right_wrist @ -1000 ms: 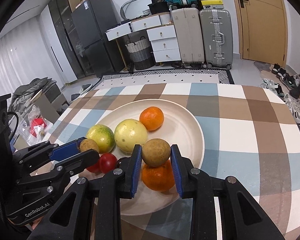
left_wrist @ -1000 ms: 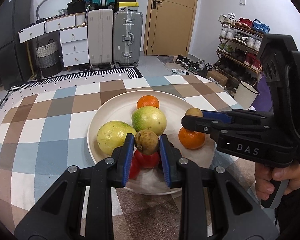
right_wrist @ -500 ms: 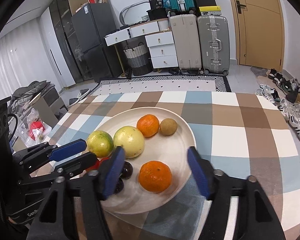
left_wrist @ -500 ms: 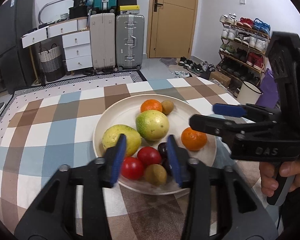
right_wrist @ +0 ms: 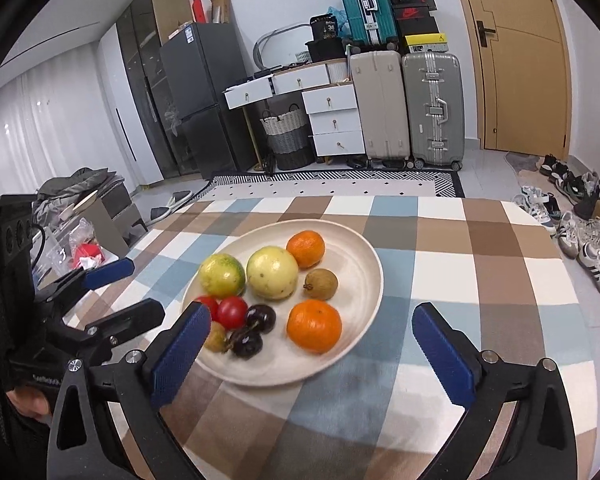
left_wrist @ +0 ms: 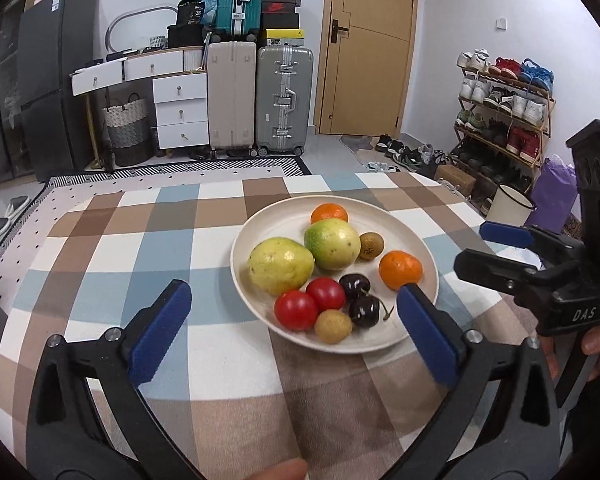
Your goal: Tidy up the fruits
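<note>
Presently both of my claws stand spread to their widest, having just been opening, and neither has hold of anything: the left claw [left_wrist: 288, 322] and right claw [right_wrist: 320, 344] each frame bare air short of the plate [right_wrist: 374, 280]. The plate rests on the checked surface [right_wrist: 480, 280], with all the visible fruit on it. Noted there: two oranges, the nearer one [right_wrist: 314, 325] lying just ahead of my right claw; two yellow-green fruits [left_wrist: 281, 265]; two red tomatoes [left_wrist: 296, 310]; two dark cherries [left_wrist: 364, 311]; a small brown fruit [right_wrist: 321, 284] mid-plate; a small tan fruit [left_wrist: 333, 326] at the near rim. From the left claw the plate lies ahead and to its right. In my judgement nothing remains off the plate within view; the sorting appears complete or nearly so.
</note>
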`<state>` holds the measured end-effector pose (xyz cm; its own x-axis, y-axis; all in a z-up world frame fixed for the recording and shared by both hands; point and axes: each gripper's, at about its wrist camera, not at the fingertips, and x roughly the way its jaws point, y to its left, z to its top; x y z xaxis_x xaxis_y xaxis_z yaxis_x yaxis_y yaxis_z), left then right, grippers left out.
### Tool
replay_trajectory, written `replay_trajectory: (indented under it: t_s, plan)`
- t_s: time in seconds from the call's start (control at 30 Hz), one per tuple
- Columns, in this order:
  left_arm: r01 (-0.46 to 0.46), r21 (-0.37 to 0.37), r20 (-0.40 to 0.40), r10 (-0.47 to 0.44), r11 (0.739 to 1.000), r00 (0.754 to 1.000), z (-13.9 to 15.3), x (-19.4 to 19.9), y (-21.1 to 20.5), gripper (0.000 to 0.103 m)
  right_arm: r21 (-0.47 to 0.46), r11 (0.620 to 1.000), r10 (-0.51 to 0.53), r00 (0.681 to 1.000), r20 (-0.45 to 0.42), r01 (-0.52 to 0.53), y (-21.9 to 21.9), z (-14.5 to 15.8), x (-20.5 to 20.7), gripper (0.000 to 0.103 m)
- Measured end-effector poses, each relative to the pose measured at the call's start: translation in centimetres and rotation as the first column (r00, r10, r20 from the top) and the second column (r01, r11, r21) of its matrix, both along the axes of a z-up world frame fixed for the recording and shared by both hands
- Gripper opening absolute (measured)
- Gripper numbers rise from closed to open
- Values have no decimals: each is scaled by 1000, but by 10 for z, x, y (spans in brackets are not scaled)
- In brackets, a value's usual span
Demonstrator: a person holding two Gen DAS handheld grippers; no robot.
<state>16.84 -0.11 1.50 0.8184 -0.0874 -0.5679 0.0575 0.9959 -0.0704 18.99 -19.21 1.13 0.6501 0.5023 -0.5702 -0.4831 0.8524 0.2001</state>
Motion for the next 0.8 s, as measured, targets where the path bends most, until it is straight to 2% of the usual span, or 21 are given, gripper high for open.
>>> replay_trajectory:
  t_s: [0.1, 0.4, 0.67, 0.8]
  plan:
    - [-5, -5, 21, 5, 1000, 1000, -1, -15, -1, 103, -3, 1000, 2, 999, 33, -2, -3, 1, -18, 103]
    - [-16, -26, 76, 18, 1000, 997, 2, -55, -1, 103, 69, 997, 9, 996, 91, -15, -16, 5, -60, 103]
    - [-36, -14, 130, 38, 999, 991, 2, -67, 1, 103, 59, 998, 19, 990, 140, -27, -11, 6, -80, 103]
    - [-33, -14, 122, 34, 999, 992, -1, -66, 0, 103, 26, 999, 22, 985, 170, -27, -6, 4, -83, 103]
